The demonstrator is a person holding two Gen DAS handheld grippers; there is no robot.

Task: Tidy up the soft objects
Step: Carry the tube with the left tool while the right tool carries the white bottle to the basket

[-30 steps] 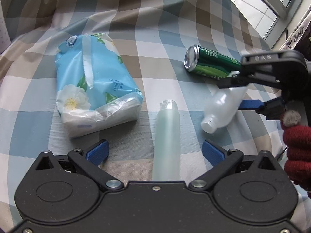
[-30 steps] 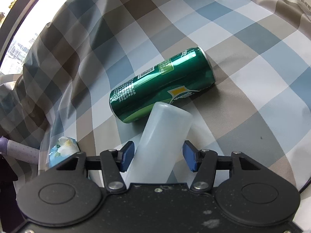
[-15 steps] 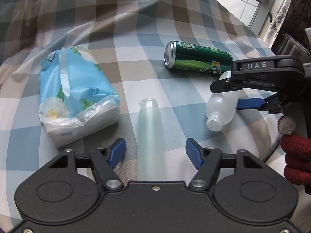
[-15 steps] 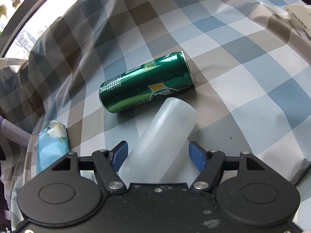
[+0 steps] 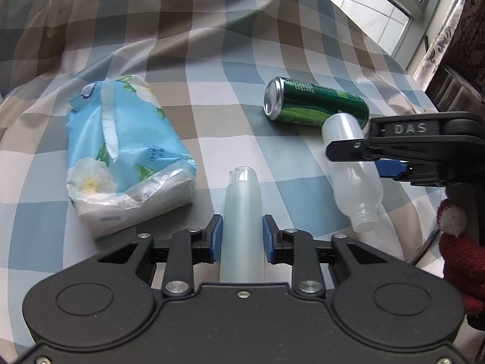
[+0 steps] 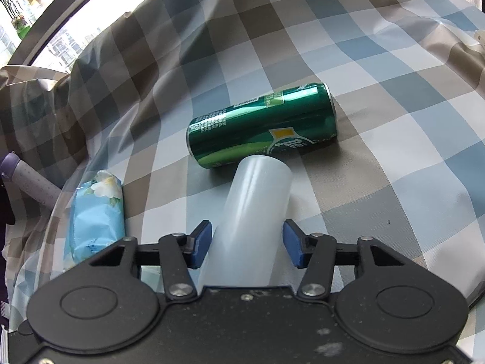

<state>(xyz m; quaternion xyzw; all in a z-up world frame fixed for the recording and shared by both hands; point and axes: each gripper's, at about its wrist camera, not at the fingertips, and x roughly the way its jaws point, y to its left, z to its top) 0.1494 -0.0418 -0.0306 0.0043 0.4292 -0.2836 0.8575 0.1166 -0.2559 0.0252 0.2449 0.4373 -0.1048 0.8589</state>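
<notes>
My left gripper (image 5: 242,238) is shut on a pale green tube bottle (image 5: 241,212) that points away from me over the checked cloth. My right gripper (image 6: 247,244) has its blue pads on both sides of a translucent white plastic bottle (image 6: 253,209), lifted off the cloth; from the left wrist view the same bottle (image 5: 351,163) hangs tilted with its open neck down. A blue flowered tissue pack (image 5: 124,157) lies left of the tube and also shows in the right wrist view (image 6: 97,212). A green drink can (image 5: 315,107) lies on its side behind the white bottle (image 6: 263,127).
The checked tablecloth (image 5: 212,69) covers the whole surface and folds up at the back. A window (image 5: 388,3) is at the far right. A purple-grey handle (image 6: 27,182) pokes in at the left. A red knitted glove (image 5: 460,261) holds the right gripper.
My left jaws have closed on the green tube. The right gripper has closed in on the white bottle, raised it and swung it so its base now points at the can.
</notes>
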